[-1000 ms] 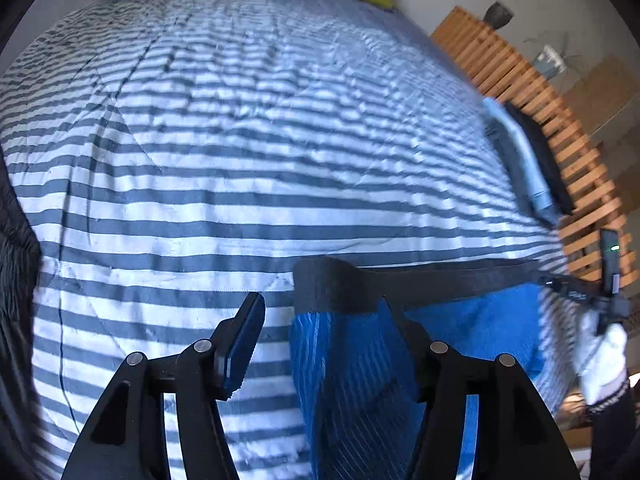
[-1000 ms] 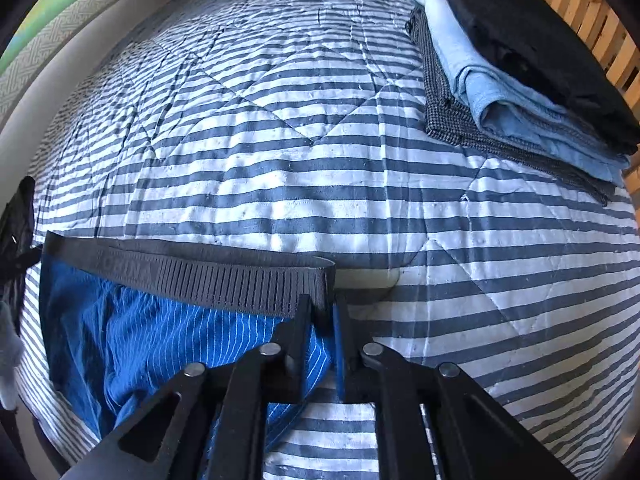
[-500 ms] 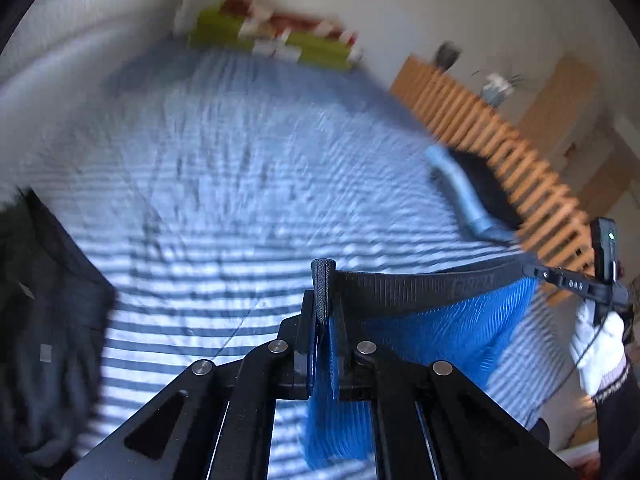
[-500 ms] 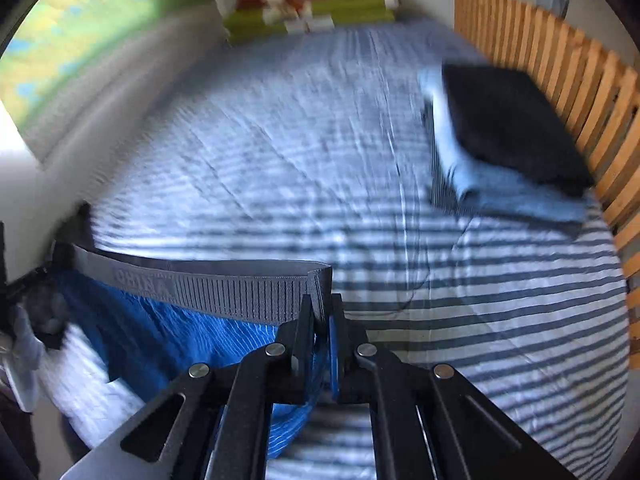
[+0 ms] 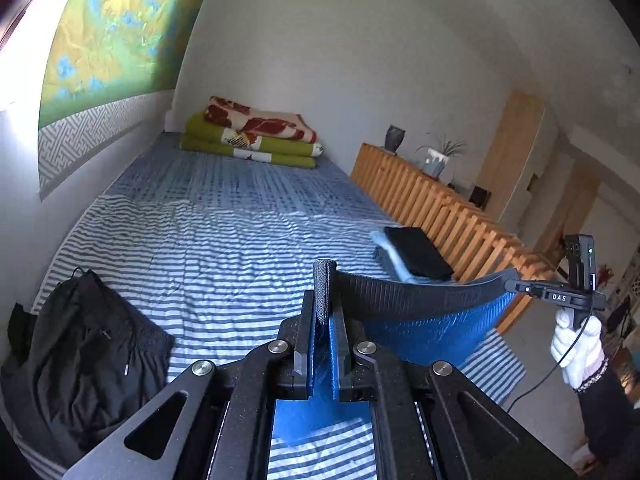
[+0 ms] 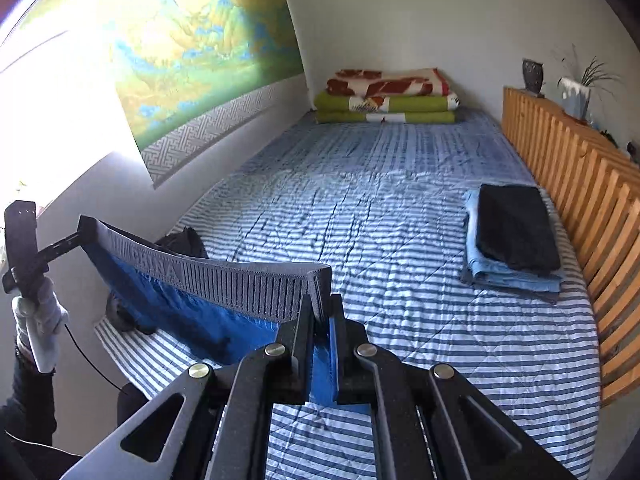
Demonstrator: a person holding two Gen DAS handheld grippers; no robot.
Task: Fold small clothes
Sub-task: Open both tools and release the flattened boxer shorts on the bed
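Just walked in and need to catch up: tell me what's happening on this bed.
A person holds a gripper in each hand and has a pair of blue underwear stretched between them above the striped bed. The left gripper and the right gripper each have their jaws shut on one end of the grey waistband. A folded stack lies near the wooden rail, and black unfolded clothes wait opposite.

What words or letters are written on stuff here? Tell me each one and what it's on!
"DAS": white letters on the black body of the right gripper, seen from the left wrist view.
Raised letters on the grey waistband of the blue underwear: only the ending "NA" reads clearly; the letters before it are too blurred.
The folded blankets and the wall painting show patterns only, with no readable words.
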